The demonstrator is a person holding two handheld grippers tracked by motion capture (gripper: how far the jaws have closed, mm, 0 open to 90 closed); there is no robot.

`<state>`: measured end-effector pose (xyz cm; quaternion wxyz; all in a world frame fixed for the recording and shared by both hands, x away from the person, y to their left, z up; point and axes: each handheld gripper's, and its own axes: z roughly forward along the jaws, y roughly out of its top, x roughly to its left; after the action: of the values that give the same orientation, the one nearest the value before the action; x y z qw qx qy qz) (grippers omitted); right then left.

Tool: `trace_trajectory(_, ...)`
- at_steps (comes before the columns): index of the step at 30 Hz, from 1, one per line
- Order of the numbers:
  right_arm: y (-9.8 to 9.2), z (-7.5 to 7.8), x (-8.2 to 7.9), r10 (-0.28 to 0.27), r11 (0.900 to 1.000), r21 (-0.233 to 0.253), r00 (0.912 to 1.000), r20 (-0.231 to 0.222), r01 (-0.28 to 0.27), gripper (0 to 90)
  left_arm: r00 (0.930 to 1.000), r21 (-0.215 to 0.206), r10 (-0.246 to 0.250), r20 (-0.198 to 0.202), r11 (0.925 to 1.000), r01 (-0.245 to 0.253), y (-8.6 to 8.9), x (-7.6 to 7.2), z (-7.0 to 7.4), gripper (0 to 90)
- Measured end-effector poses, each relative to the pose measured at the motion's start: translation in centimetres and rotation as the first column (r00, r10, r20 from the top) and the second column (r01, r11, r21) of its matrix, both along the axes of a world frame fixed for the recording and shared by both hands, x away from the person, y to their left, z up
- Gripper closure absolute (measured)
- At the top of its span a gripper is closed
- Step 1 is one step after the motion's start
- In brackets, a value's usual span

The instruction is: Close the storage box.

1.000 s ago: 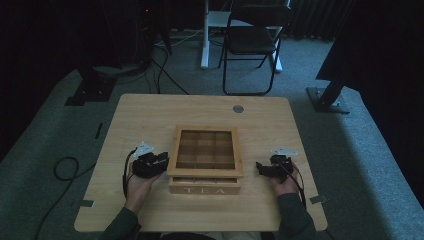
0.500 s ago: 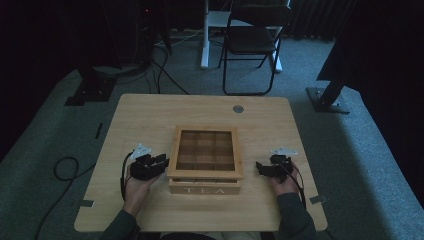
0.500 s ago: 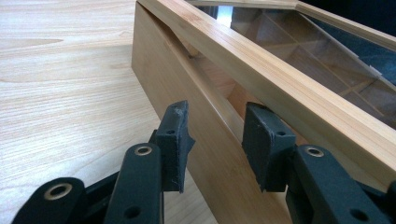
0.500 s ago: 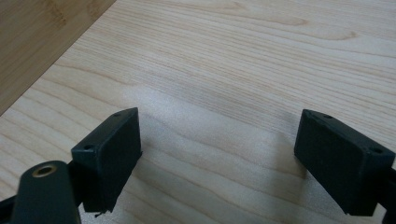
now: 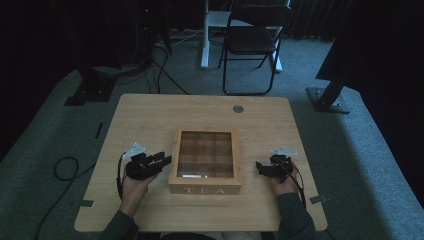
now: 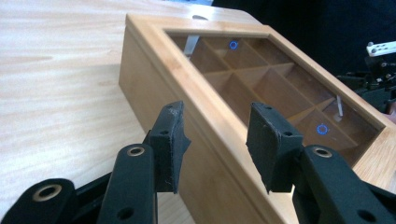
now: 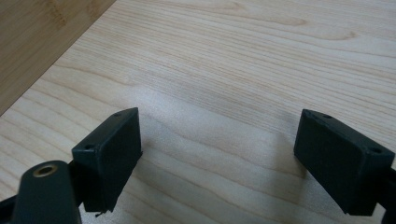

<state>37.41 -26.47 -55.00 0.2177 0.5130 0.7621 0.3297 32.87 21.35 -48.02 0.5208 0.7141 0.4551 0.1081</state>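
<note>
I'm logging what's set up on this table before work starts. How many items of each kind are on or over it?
Wooden tea box with glass lid: 1
Handheld black two-jaw tools: 2, left tool and right tool
Small round grey disc in the tabletop: 1
Total: 4

My left gripper (image 5: 161,160) and my right gripper (image 5: 261,167) are both black, and each one carries a pale grey three-cornered plate on top. A thin black cable (image 5: 119,175) trails from the left one. The jaws are flat rectangular blocks with small screw holes, and the arms behind them have brass-coloured rivets. My sleeves (image 5: 116,227) are dark green.
</note>
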Motion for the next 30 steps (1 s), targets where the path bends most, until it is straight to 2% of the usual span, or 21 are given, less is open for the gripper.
trace_trajectory(15, 0.0, 0.0, -0.1, 0.000, 1.000, 0.000, 1.0000, -0.001, 0.000, 14.6, 0.9987, 0.018, 0.045, 0.022, 0.9988, -0.046, 1.0, 0.7, 1.3, 55.3)
trace_trajectory(30, 0.0, 0.0, -0.1, 0.001, 1.000, 0.000, 1.0000, -0.001, -0.001, 14.5, 0.9974, 0.041, 0.072, 0.000, 0.9965, -0.072, 1.3, 1.2, 1.3, 55.1)
